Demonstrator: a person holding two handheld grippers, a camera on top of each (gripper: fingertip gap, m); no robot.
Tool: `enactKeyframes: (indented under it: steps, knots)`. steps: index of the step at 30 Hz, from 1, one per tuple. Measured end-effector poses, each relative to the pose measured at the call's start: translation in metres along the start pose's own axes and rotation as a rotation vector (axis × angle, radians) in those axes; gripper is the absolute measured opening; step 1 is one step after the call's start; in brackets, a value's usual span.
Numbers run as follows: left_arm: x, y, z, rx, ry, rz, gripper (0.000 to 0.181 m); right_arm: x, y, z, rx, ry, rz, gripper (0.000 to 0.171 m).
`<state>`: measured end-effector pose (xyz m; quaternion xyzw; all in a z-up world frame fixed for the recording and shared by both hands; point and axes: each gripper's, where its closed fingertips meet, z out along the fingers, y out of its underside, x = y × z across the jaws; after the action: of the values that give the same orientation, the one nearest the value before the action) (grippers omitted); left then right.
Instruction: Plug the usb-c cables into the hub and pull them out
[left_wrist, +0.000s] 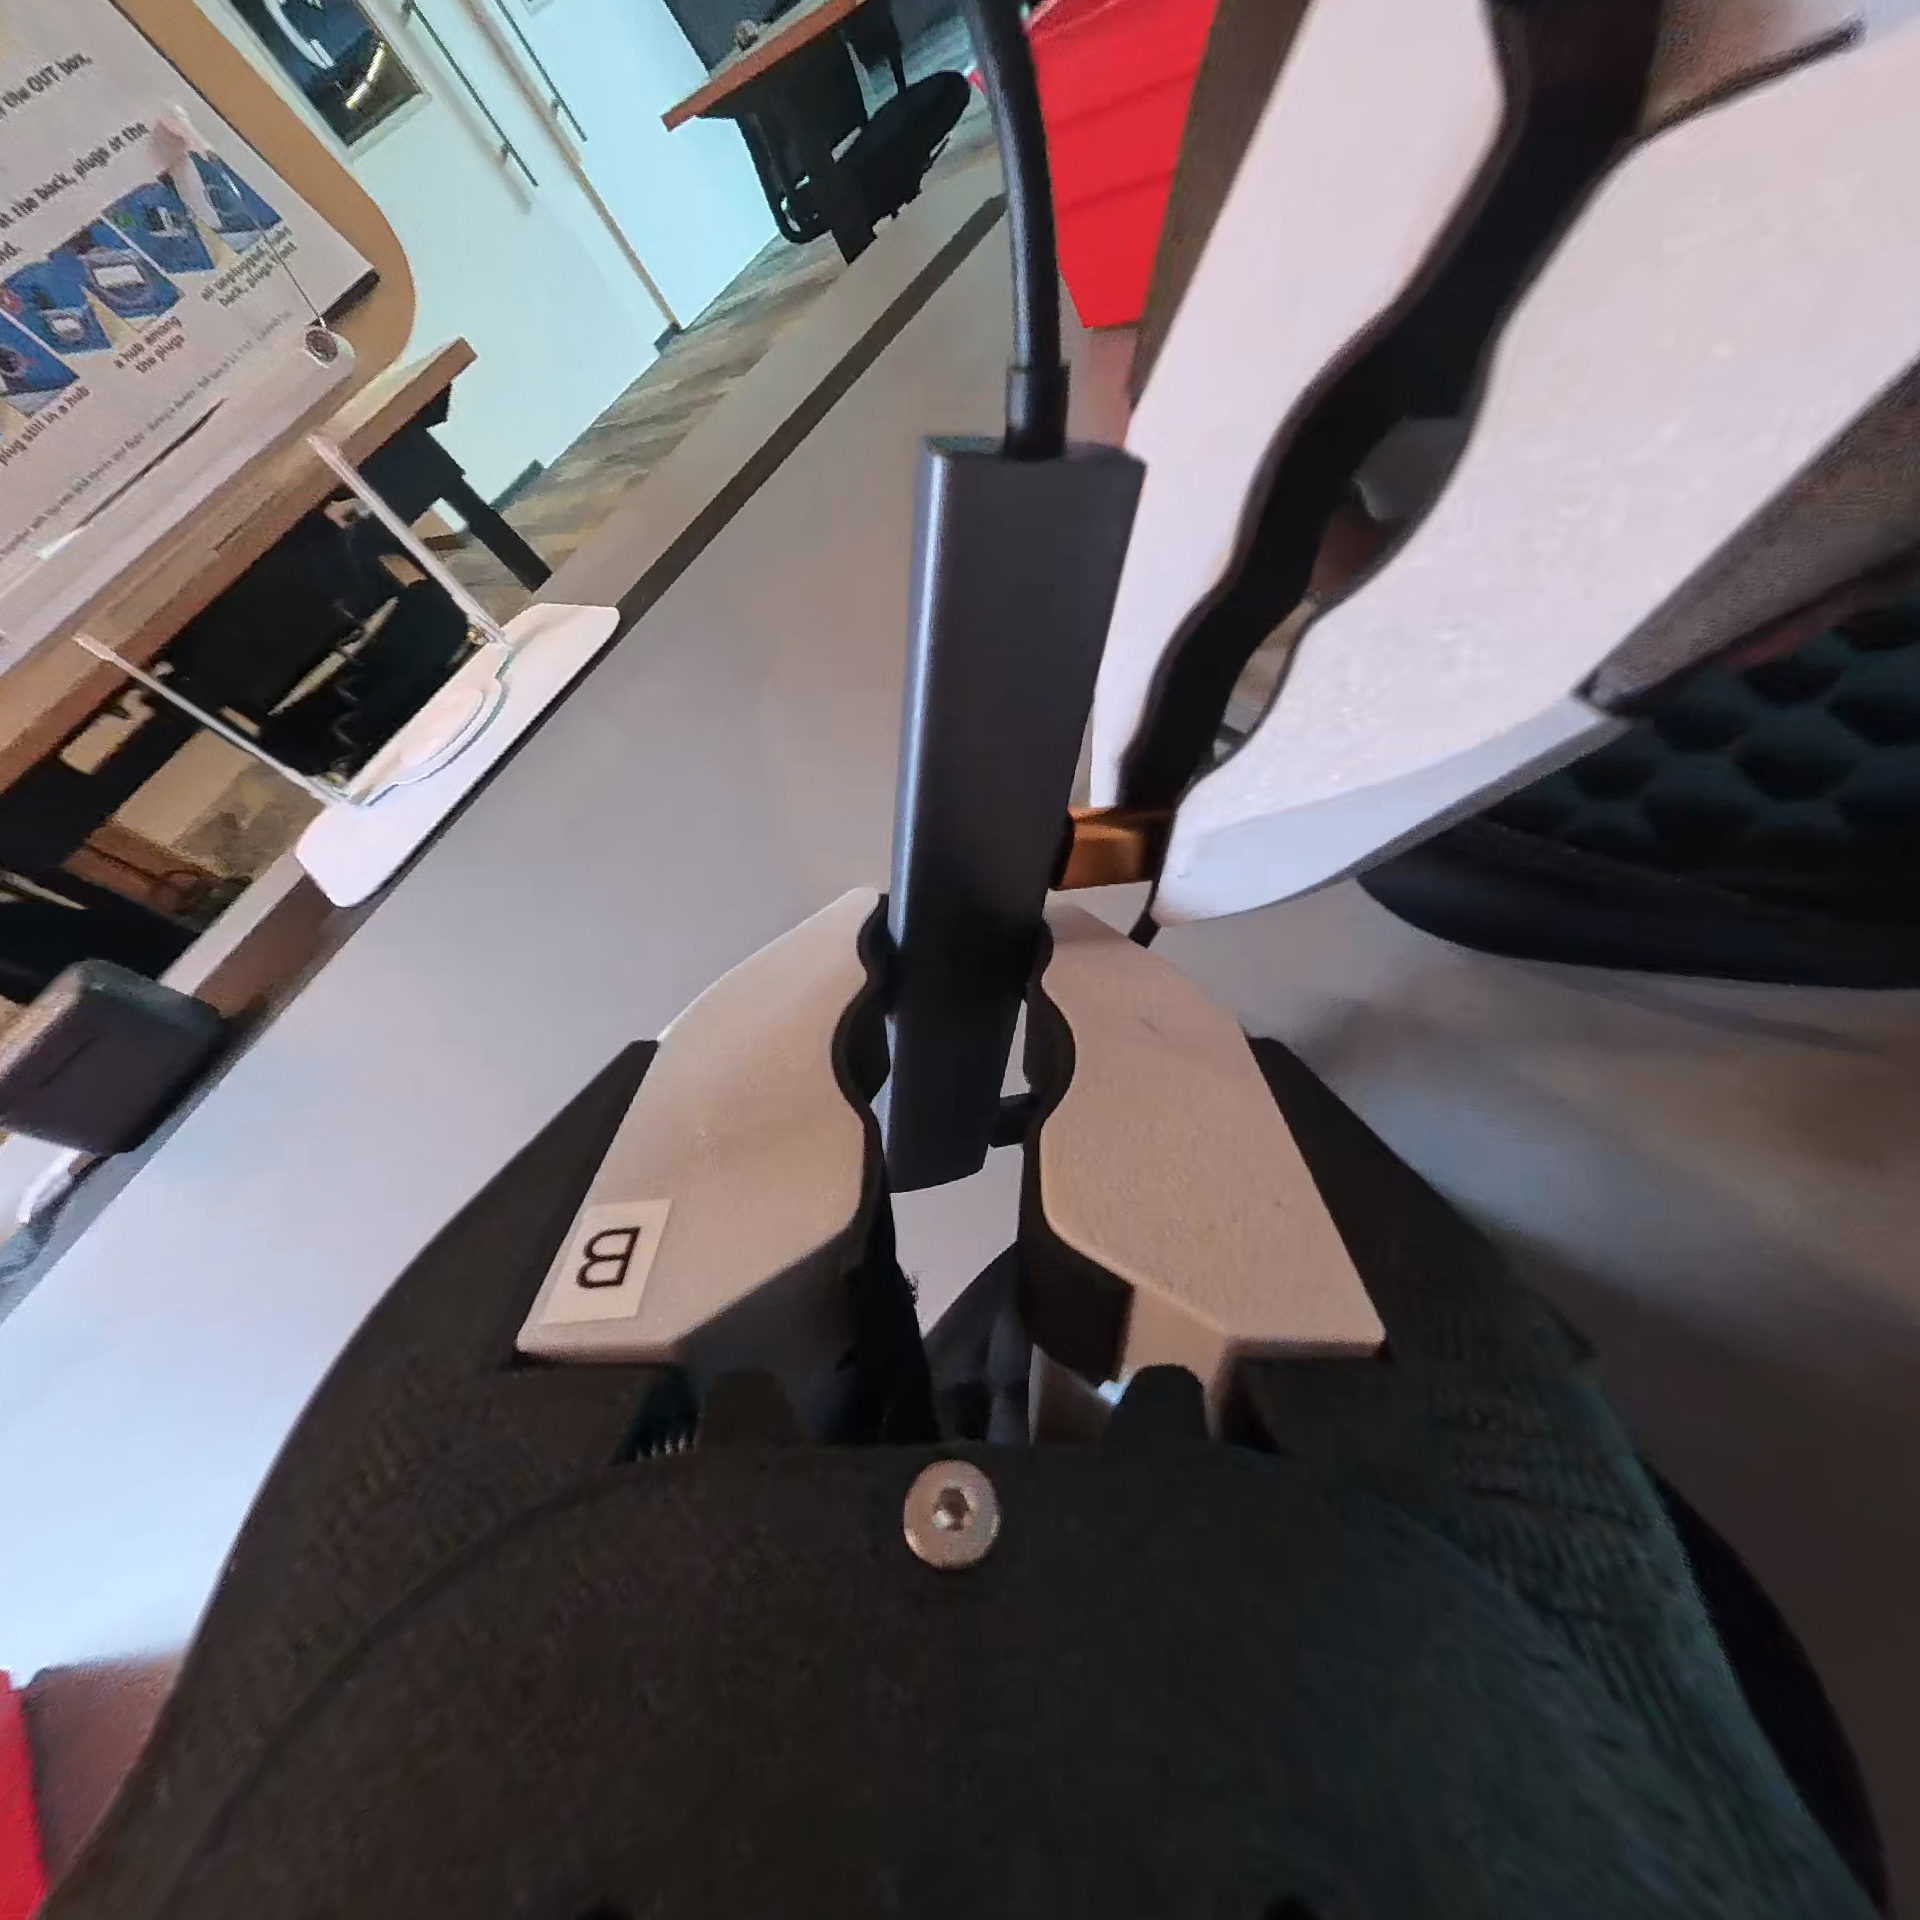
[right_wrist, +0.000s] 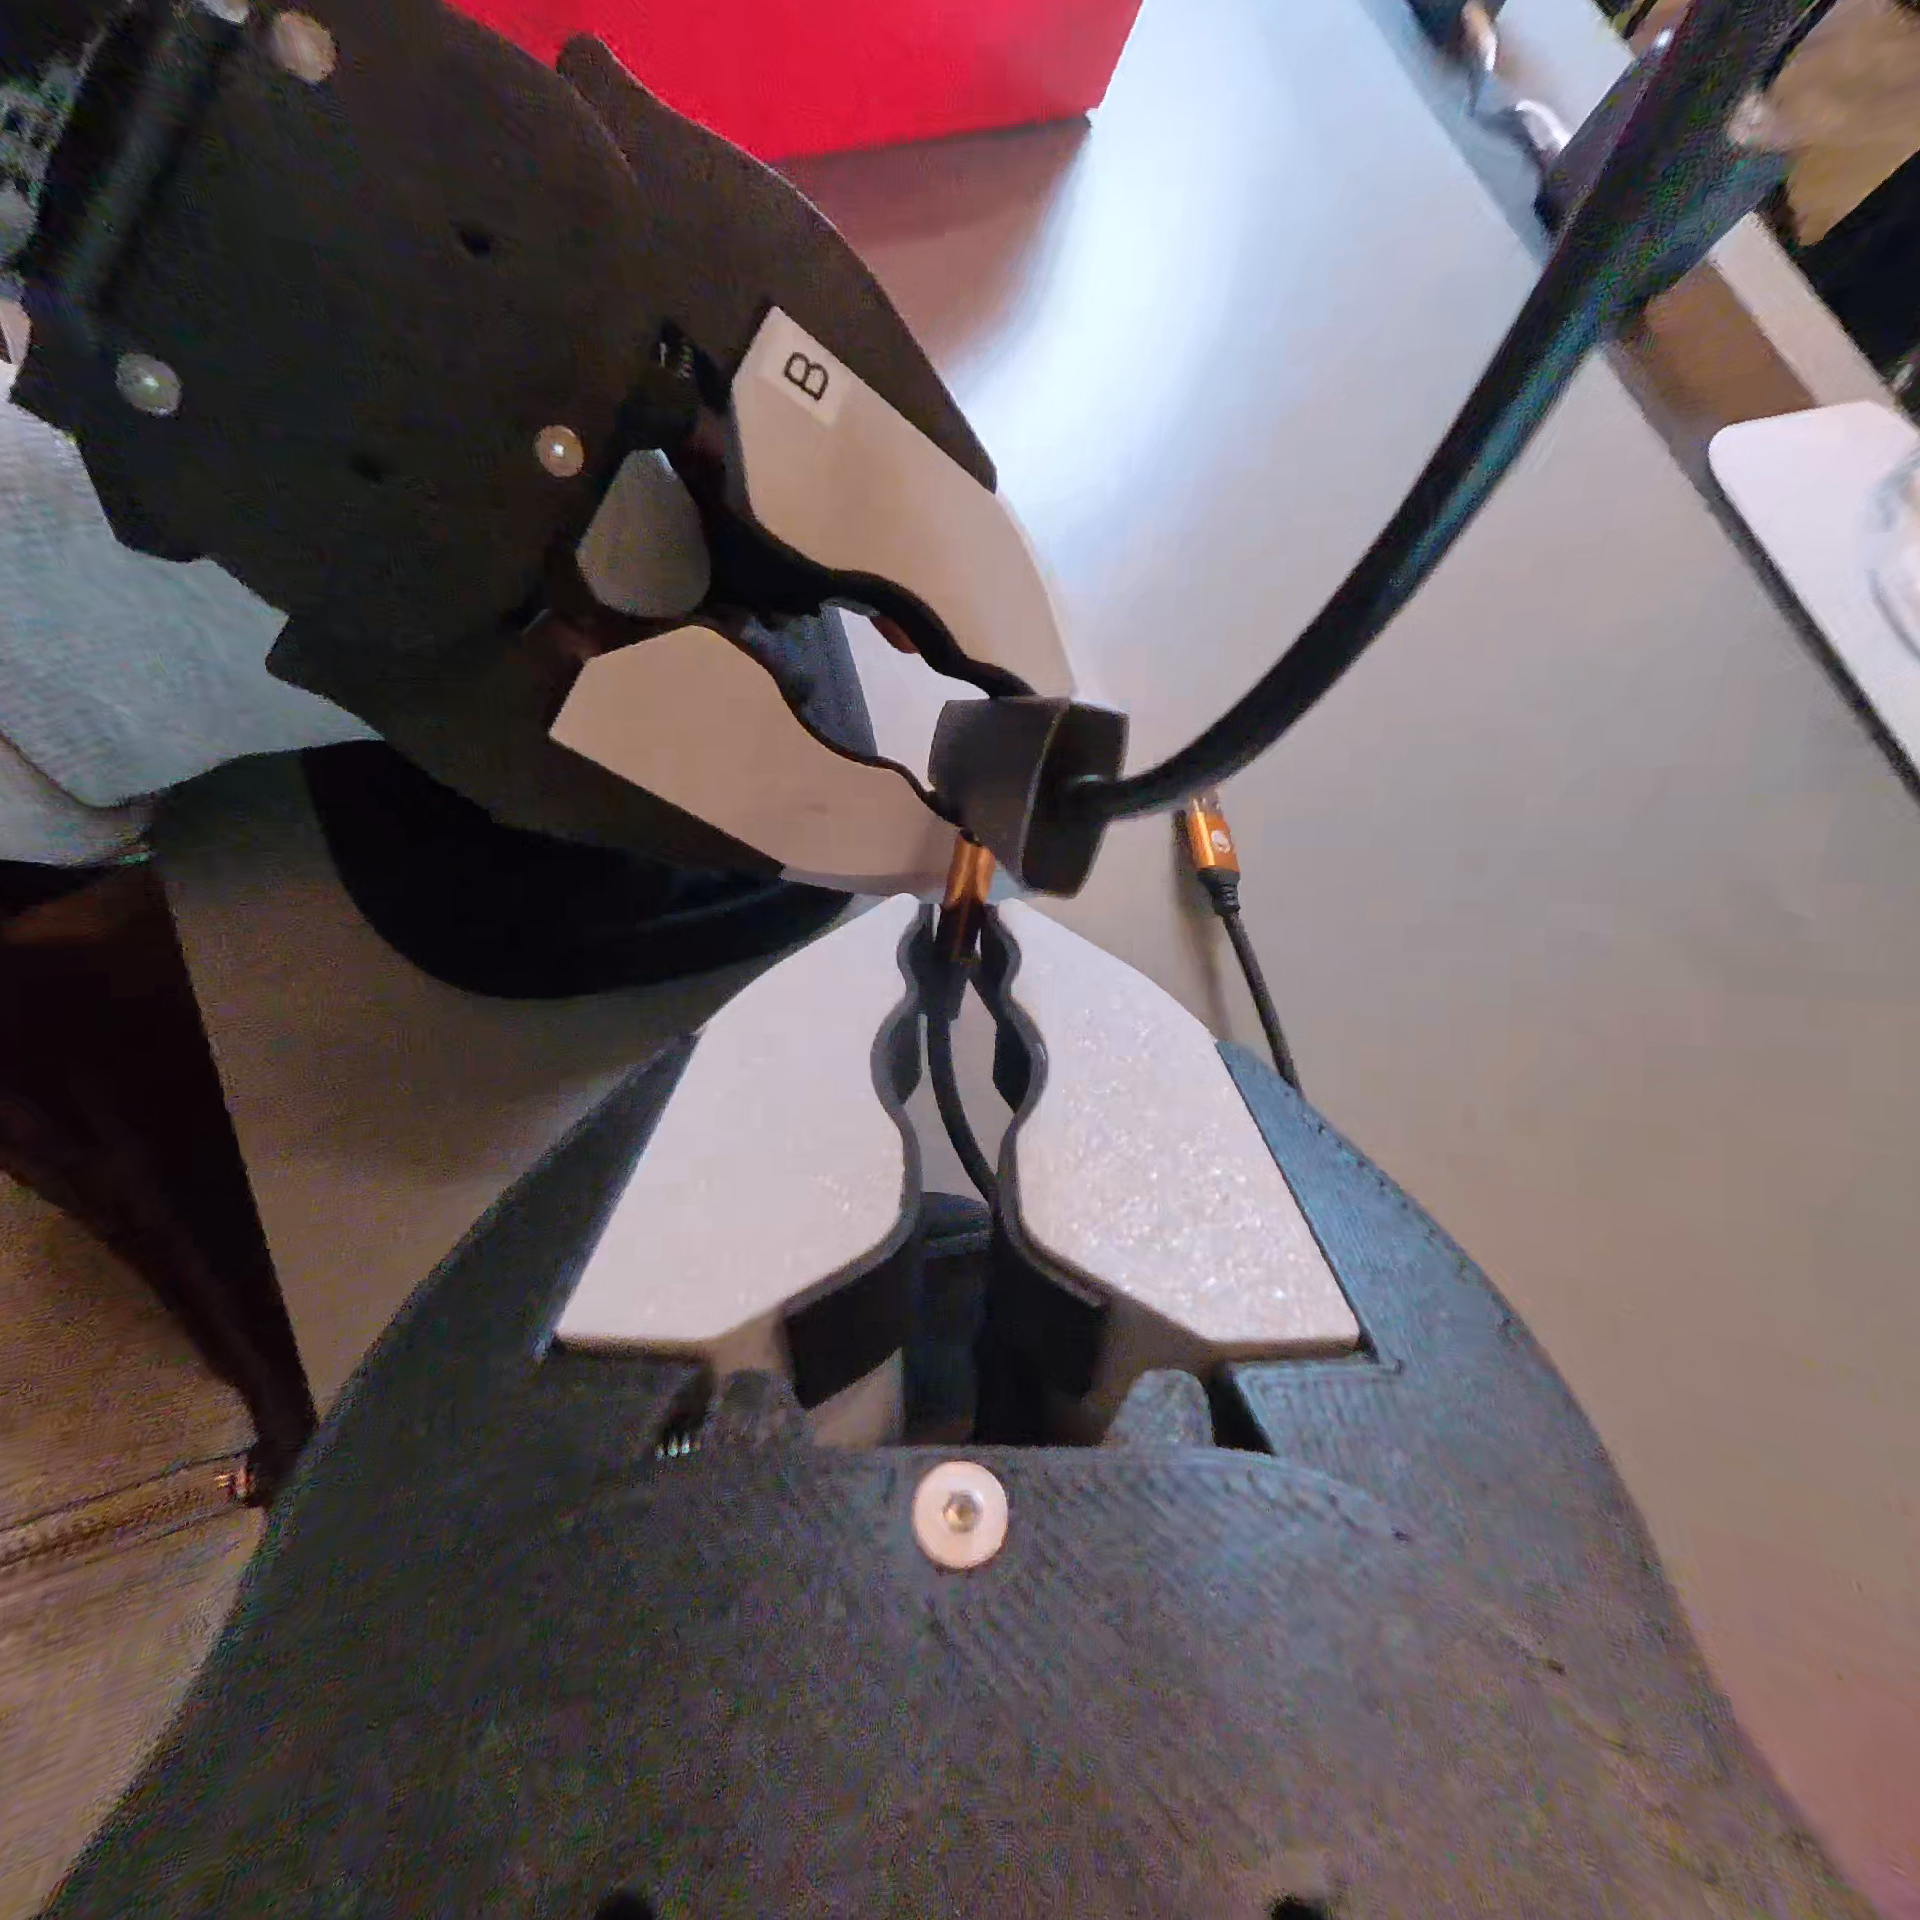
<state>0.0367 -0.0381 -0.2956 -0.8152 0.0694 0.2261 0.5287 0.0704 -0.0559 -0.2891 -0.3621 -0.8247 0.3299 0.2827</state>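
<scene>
Grey table (left_wrist: 644, 935), hub (left_wrist: 987, 831) clamped in left hand-held gripper (left_wrist: 961, 997)

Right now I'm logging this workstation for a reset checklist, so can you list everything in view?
Hub: one, dark grey, held off the table in the left gripper, its black cord arching away.
Plugged cable: one, orange plug with black wire, at the hub's side, gripped by the right gripper.
Loose cable: one, orange plug, black wire, lying on the table right of the hub.
Table: one, grey.
Clear sign stand: one, white base, far left on the table.
Red bin: one, beyond the grippers.
Left gripper: grey fingers, black body, shut on the hub.
Right gripper: same build, shut on the plug.
</scene>
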Motion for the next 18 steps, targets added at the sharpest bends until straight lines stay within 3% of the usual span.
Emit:
enactKeyframes:
  steps: [5, 8, 13, 18]
  knots:
    - [0.004, 0.001, 0.001, -0.015, -0.042, 0.137, 0.022, -0.007, 0.015, 0.014, -0.144, -0.088, 0.030, 0.011]
    - [-0.011, -0.002, -0.004, 0.019, -0.113, 0.055, 0.023, 0.001, 0.001, 0.016, -0.037, -0.021, -0.003, 0.008]
    - [-0.017, -0.003, -0.009, 0.061, -0.102, -0.081, 0.026, 0.006, -0.008, 0.015, 0.033, 0.336, -0.260, 0.009]
    - [-0.019, -0.004, -0.010, 0.078, -0.088, -0.150, 0.027, 0.004, -0.012, 0.014, 0.121, 0.299, -0.129, 0.009]
